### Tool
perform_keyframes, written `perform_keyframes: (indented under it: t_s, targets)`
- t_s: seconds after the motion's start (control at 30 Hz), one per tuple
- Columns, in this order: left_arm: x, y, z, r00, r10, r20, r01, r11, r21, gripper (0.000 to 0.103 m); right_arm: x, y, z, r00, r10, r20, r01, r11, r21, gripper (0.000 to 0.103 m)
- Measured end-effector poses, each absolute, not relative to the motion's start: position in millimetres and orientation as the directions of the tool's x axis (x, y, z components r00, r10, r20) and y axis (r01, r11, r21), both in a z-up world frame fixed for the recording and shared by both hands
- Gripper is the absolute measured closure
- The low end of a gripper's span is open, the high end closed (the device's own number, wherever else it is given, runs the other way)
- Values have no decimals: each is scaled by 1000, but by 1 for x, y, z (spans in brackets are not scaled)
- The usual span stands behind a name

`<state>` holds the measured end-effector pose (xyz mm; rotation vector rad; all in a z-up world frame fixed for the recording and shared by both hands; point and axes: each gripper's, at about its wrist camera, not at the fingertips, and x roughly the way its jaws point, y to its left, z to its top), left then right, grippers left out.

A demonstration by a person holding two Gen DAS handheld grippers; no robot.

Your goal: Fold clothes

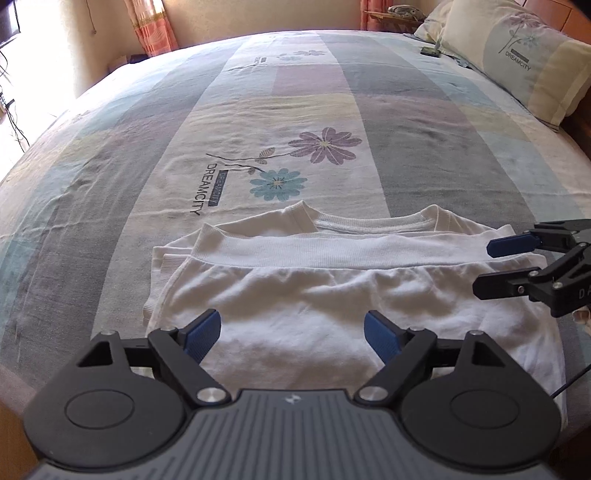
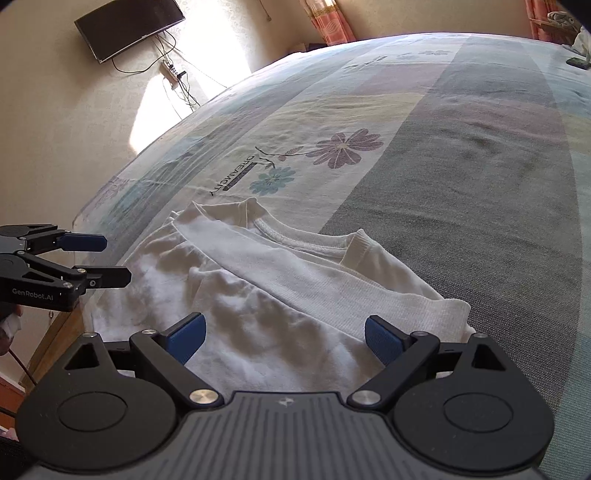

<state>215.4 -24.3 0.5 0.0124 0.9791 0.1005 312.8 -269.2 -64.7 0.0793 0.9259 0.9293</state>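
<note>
My left gripper [image 1: 291, 338] stands with its jaws wide apart, blue pads [image 1: 202, 335] clear of the cloth, nothing between them. It hangs above the near part of the white shirt [image 1: 332, 295]. My right gripper [image 2: 284, 338] is likewise spread wide and empty, positioned over the same garment from the other side; in the left wrist view it enters from the right edge [image 1: 491, 266], its fingers pointing across the shirt's right margin. Whether its lower finger touches the fabric cannot be determined.

The shirt lies folded on the bedsheet [image 1: 184, 129], near the bed's front edge. Its lower portion is turned up over the body, a ribbed hem band running across just below the neckline [image 1: 369, 223]. The collar faces the far side of the bed.

The bedsheet carries pastel blocks, printed flowers [image 1: 325, 146] and lettering beyond the collar. A pillow [image 1: 524, 55] rests at the far right corner, a small dark object [image 1: 430, 51] beside it. A wall-mounted screen [image 2: 129, 27] hangs at the left.
</note>
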Motion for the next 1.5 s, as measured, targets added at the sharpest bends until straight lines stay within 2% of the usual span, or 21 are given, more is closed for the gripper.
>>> perform_keyframes:
  t_s: [0.07,0.17,0.3,0.47,0.7,0.83,0.93,1.1,1.2,1.4,1.5]
  targets:
    - [213,-26,-9,549,70,-833,-76,997,33,17,312,-260,-61,227,729,-646,-689,589,422,7]
    - [215,-20,-29,489,128,-863,-158,986,57,18,310,-244,-57,188,734,-653,-741,542,396,7]
    - [207,-8,-29,505,119,-855,-190,981,24,18,304,-236,-48,185,729,-659,-772,522,362,7]
    - [204,3,-21,517,117,-848,-174,984,30,17,301,-237,-56,178,711,-680,-749,546,375,6]
    - [207,32,-40,484,116,-867,-205,979,16,17,295,-234,-58,204,696,-688,-716,585,380,6]
    - [204,42,-36,529,60,-846,-179,983,-43,17,289,-237,-54,223,666,-712,-699,618,359,6]
    - [204,47,-36,545,47,-837,-139,990,-35,17,286,-233,-61,227,638,-736,-678,646,351,5]
    - [208,78,-50,568,-64,-820,-89,986,-139,17,274,-207,-54,268,621,-737,-658,676,330,5]
    - [211,99,-64,555,-124,-823,-58,981,-188,19,261,-193,-52,338,555,-760,-615,741,268,5]
    - [224,104,-46,617,-340,-710,188,939,-287,17,237,-184,-55,463,375,-803,-461,876,143,5]
    - [244,105,-60,605,-373,-704,228,928,-296,17,232,-183,-61,509,325,-797,-371,918,137,5]
